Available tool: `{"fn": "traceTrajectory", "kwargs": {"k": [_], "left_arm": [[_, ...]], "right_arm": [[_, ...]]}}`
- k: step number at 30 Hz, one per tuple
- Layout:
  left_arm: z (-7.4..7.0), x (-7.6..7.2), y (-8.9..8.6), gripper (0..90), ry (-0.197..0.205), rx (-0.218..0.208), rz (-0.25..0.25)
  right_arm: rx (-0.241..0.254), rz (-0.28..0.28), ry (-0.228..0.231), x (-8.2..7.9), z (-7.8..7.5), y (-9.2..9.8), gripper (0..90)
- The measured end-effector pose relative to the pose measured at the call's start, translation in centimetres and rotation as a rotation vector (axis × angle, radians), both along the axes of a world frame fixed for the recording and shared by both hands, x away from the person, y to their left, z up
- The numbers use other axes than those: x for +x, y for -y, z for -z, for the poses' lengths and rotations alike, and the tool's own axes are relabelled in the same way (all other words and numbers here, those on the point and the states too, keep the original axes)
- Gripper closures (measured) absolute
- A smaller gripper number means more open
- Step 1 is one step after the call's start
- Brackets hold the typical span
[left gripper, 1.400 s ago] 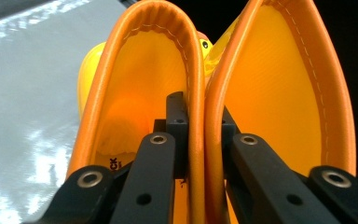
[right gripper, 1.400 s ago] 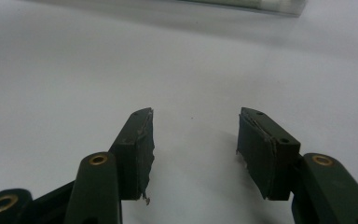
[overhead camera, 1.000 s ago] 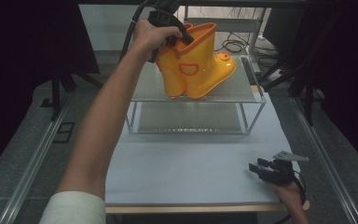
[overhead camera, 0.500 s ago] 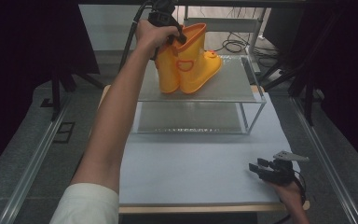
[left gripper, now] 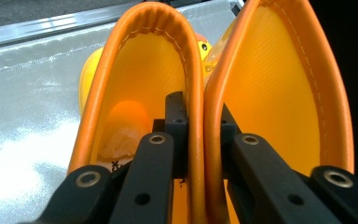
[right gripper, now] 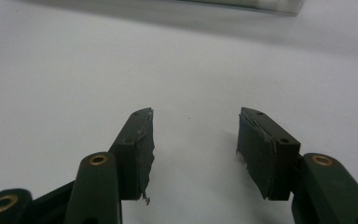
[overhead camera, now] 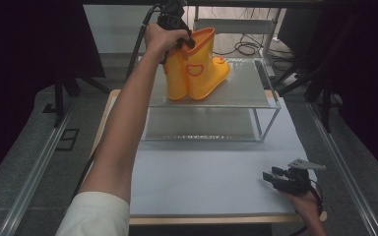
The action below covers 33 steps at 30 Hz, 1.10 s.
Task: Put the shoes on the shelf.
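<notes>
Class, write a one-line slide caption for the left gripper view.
Left gripper pinching the touching rims of two yellow boots above a shelf.

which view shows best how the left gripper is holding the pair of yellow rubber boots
The left gripper view: the left gripper has one jaw inside each yellow rubber boot, pinching their two orange-trimmed rims together. The high view shows the hand over the boot tops on the glass shelf. The right gripper view shows white tabletop.
</notes>
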<state>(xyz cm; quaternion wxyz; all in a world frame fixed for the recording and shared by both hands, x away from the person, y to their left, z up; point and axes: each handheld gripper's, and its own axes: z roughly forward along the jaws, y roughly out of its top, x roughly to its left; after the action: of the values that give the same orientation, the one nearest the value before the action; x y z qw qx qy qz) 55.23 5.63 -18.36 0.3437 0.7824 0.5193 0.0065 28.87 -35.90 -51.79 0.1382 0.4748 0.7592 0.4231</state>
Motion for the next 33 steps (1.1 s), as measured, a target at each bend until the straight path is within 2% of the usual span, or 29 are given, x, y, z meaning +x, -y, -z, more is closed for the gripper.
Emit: {"fn": "traceTrajectory", "kwargs": {"k": [5, 7, 9, 10, 11, 13, 14, 16, 20, 22, 23, 25, 27, 29, 30, 31, 33], "left_arm": [[0.2, 0.2, 0.7, 79.7, 0.009, -0.013, -0.001], [0.1, 0.2, 1.0, 73.5, 0.011, -0.034, 0.012], [-0.1, 0.2, 1.2, 70.4, 0.026, -0.029, 0.02], [-0.3, 0.2, 1.3, 61.9, 0.034, -0.036, 0.024], [-0.4, 0.1, 1.2, 61.9, 0.041, -0.046, 0.027], [-0.6, 0.0, 1.3, 57.2, 0.054, -0.025, 0.028], [-0.7, 0.0, 1.2, 51.2, 0.064, -0.019, 0.027], [-1.1, -0.1, 1.0, 49.2, 0.084, -0.039, 0.009], [-1.8, -0.3, 0.4, 43.9, 0.104, -0.024, 0.0], [-2.7, -0.8, -0.1, 43.3, 0.125, -0.058, 0.012], [-2.7, -0.8, -0.1, 43.3, 0.125, -0.058, 0.012], [-3.7, -1.4, -0.5, 44.3, 0.155, -0.078, 0.031], [-4.2, -1.8, -0.7, 45.4, 0.17, -0.084, 0.037], [-4.8, -2.3, -1.2, 53.0, 0.195, -0.104, 0.046], [-5.1, -2.6, -1.6, 62.2, 0.204, -0.116, 0.053], [-5.4, -3.0, -1.9, 62.2, 0.215, -0.123, 0.054], [-5.9, -3.8, -2.6, 69.5, 0.243, -0.14, 0.058]], "right_arm": [[-0.002, 0.0, 0.003, -0.1, 0.0, 0.0, 45.3], [0.0, -0.001, 0.003, -0.1, 0.0, 0.0, 45.3], [0.001, 0.0, 0.001, -0.1, 0.0, 0.0, 45.3], [-0.001, -0.001, 0.002, -0.1, 0.0, 0.0, 45.3], [-0.001, -0.001, 0.002, -0.1, 0.0, 0.0, 45.3], [-0.001, 0.0, 0.005, -0.1, 0.0, 0.0, 45.3], [-0.004, -0.001, 0.001, 0.0, 0.0, 0.0, 45.3], [-0.003, 0.0, 0.003, 0.0, 0.0, -0.1, 45.3], [-0.004, 0.0, 0.003, 0.0, 0.0, -0.1, 45.3], [-0.006, -0.002, 0.0, 0.0, 0.0, -0.1, 45.3], [-0.006, -0.002, 0.0, 0.0, 0.0, -0.1, 45.3], [-0.005, -0.001, 0.003, 0.0, 0.0, -0.1, 45.3], [-0.006, -0.001, 0.004, 0.0, 0.0, -0.1, 45.3], [-0.006, -0.002, 0.002, 0.0, 0.0, -0.1, 45.3], [-0.005, -0.001, 0.003, 0.0, 0.0, -0.1, 45.3], [-0.006, -0.002, 0.002, 0.0, 0.0, -0.1, 45.3], [-0.004, -0.001, 0.004, 0.0, 0.0, -0.1, 45.3]]}}
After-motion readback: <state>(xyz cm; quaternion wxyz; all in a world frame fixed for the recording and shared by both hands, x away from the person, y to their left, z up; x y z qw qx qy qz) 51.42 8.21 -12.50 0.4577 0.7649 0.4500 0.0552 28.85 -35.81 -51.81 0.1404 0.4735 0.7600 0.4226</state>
